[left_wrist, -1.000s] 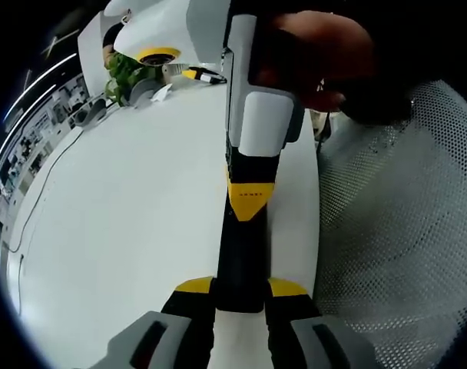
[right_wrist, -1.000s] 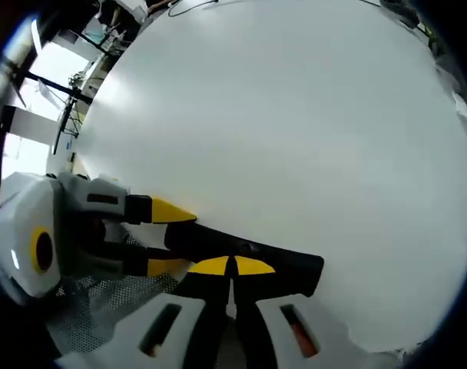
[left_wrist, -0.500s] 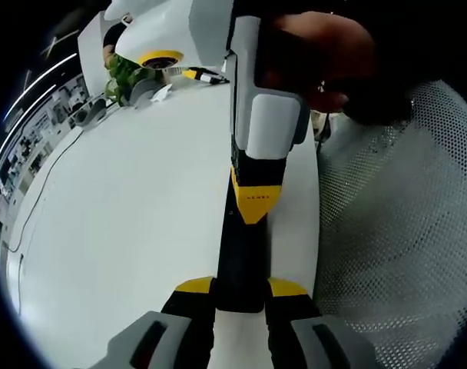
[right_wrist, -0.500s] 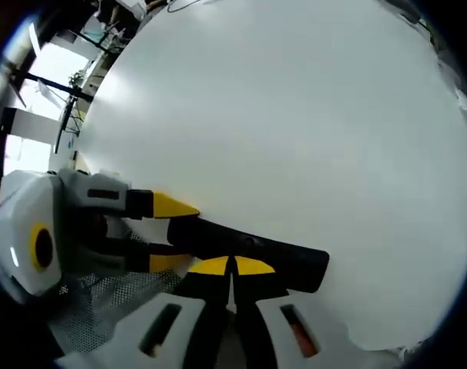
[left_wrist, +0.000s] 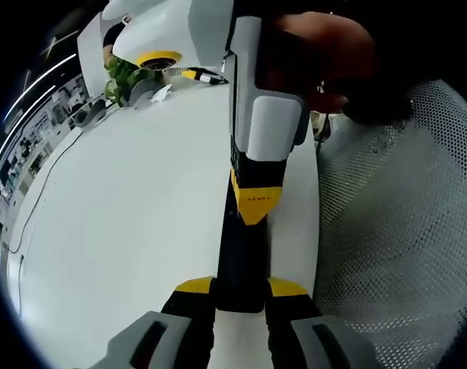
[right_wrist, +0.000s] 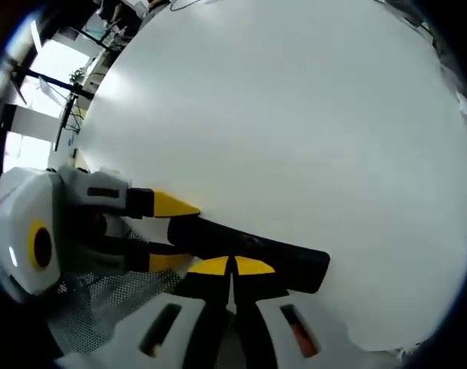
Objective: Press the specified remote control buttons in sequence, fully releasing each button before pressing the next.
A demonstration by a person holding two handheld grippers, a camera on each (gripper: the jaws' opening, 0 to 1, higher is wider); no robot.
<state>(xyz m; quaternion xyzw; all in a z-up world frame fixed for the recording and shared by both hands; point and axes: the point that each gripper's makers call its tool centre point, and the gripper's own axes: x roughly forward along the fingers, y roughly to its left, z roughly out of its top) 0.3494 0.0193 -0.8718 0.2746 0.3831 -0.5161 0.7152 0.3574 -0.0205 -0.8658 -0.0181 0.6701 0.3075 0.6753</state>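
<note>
Smooth white table (right_wrist: 295,115) (slim black remote (right_wrist: 249,250))

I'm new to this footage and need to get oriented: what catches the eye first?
A long black remote control lies on the plain white table, clamped at its near end by the left tool. The right tool, yellow tips together, comes in from above and touches the remote's top face. Grey mesh fabric lies beside them.

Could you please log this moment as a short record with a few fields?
held object: black remote control, long and narrow
left tongs: shut on one end of the remote control
right tongs: jaws together, tips on the top face of the remote control
surface: white table
beside table: white mesh
far table edge: green item, small clutter
</note>
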